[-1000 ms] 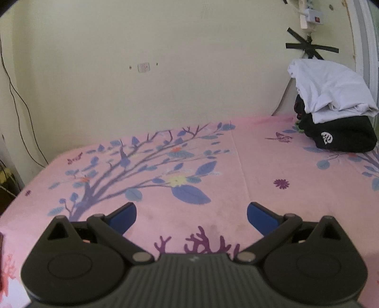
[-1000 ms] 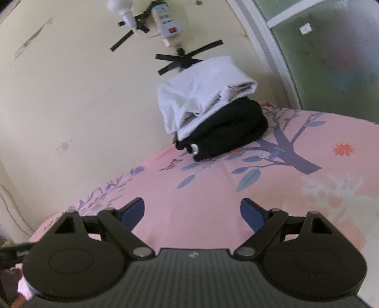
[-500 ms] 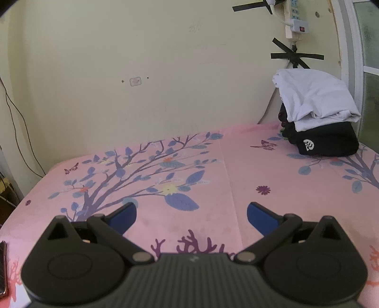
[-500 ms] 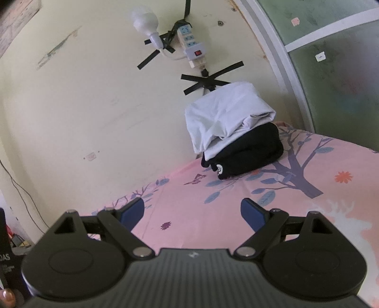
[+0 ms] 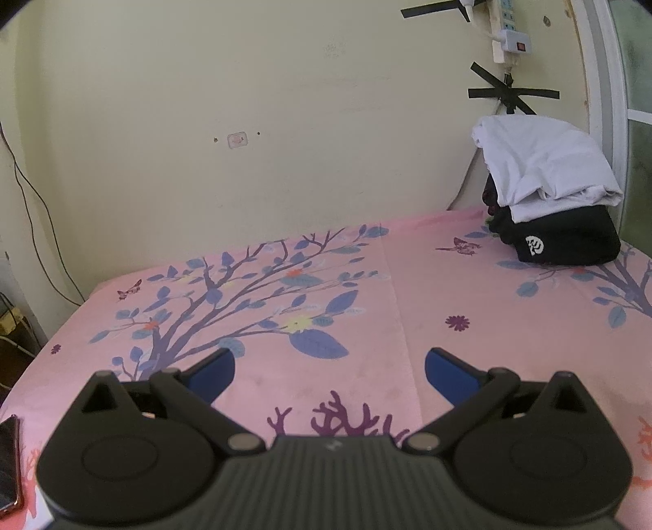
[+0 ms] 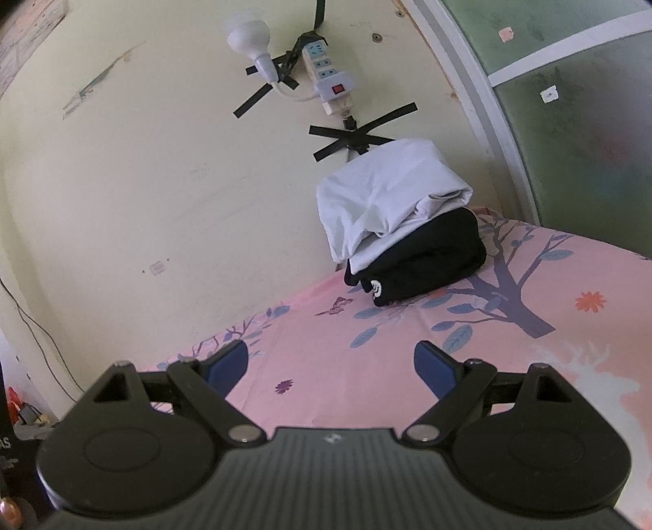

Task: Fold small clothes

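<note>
A: Logging the left wrist view first. At the far left edge I see a dark phone (image 5: 9, 462) lying on the pink sheet (image 5: 468, 285), partly cut off by the frame. My left gripper (image 5: 329, 369) hangs over the near part of the sheet, above the printed tree, with its blue pads (image 5: 212, 372) spread wide and nothing between them.

B: And the clothes?

A: Far right corner of the bed, against the cream wall (image 5: 285, 122). A folded white garment (image 5: 542, 163) sits on top of a folded black garment (image 5: 570, 240); the black one shows a small white logo on its near face. Both are well apart from the left gripper.

B: Anything above the stack?

A: A white power strip (image 5: 509, 32) fixed to the wall, with black tape crossed beneath it.

B: Right wrist view?

A: Same wall to the left, a white bulb (image 6: 248, 38) next to the power strip (image 6: 326, 69). My right gripper (image 6: 329, 369) is also wide open and empty, its blue pads (image 6: 434, 373) over the sheet (image 6: 366, 346). The stack lies ahead and slightly right: white garment (image 6: 387, 204) over black garment (image 6: 432, 261), touching each other, resting near the wall. Farther right there is a frosted green window (image 6: 578, 142).

B: Contact with cloth?

A: None by either gripper.
</note>
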`<state>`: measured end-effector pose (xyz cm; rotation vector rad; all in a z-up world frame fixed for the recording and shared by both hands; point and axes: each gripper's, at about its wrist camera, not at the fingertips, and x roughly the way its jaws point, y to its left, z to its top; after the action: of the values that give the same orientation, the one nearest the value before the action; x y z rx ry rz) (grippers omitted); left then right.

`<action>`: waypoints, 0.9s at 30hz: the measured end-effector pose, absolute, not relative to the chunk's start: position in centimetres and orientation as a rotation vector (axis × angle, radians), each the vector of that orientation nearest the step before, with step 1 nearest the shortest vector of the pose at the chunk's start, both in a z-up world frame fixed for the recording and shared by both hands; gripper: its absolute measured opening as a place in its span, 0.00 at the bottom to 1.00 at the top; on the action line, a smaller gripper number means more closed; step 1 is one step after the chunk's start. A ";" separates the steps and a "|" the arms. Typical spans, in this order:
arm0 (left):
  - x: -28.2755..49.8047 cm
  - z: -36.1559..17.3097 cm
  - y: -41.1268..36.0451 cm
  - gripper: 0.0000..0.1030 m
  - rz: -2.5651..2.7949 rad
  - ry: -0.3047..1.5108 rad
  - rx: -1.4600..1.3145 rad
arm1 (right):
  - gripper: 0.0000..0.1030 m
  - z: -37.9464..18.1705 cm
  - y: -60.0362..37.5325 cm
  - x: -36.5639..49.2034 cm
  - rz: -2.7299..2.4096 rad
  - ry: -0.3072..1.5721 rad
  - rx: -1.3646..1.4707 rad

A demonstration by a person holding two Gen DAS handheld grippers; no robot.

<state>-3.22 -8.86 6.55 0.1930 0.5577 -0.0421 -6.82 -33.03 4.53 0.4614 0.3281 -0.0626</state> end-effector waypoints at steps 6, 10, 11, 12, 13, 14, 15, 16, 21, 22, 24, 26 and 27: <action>-3.2 6.2 -9.1 1.00 -0.056 0.573 0.210 | 0.80 4.2 -33.3 -6.7 -0.067 0.332 0.473; -3.4 6.1 -9.5 1.00 -0.066 0.574 0.225 | 0.80 4.2 -33.5 -6.8 -0.070 0.330 0.477; -3.4 6.0 -9.6 1.00 -0.068 0.574 0.227 | 0.80 4.2 -33.6 -6.8 -0.071 0.328 0.478; -3.5 6.0 -9.7 1.00 -0.070 0.574 0.230 | 0.80 4.2 -33.6 -6.9 -0.073 0.326 0.480; -3.5 6.0 -9.7 1.00 -0.072 0.574 0.232 | 0.80 4.2 -33.7 -6.9 -0.074 0.324 0.481; -3.5 6.0 -9.8 1.00 -0.073 0.576 0.234 | 0.80 4.2 -33.7 -6.9 -0.076 0.323 0.483; -3.5 6.0 -9.9 1.00 -0.074 0.577 0.236 | 0.80 4.1 -33.8 -6.9 -0.078 0.322 0.484; -3.6 6.0 -10.0 1.00 -0.076 0.578 0.238 | 0.80 4.1 -33.9 -6.9 -0.080 0.321 0.486; -3.7 5.9 -10.1 1.00 -0.080 0.589 0.240 | 0.80 3.9 -34.2 -6.9 -0.086 0.325 0.494; -3.7 5.9 -10.1 1.00 -0.080 0.590 0.242 | 0.80 3.9 -34.2 -6.9 -0.087 0.325 0.495; -3.7 5.8 -10.2 1.00 -0.081 0.592 0.248 | 0.80 3.8 -34.2 -6.9 -0.089 0.325 0.497; -3.7 5.7 -10.3 1.00 -0.080 0.592 0.254 | 0.80 3.8 -34.3 -7.0 -0.090 0.324 0.497; -3.8 5.7 -10.3 1.00 -0.080 0.592 0.258 | 0.80 3.8 -34.3 -7.0 -0.091 0.324 0.497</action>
<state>-3.75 -10.34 5.65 0.2577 0.5925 -0.0805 -7.00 -34.30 3.81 0.4974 0.3238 -0.0906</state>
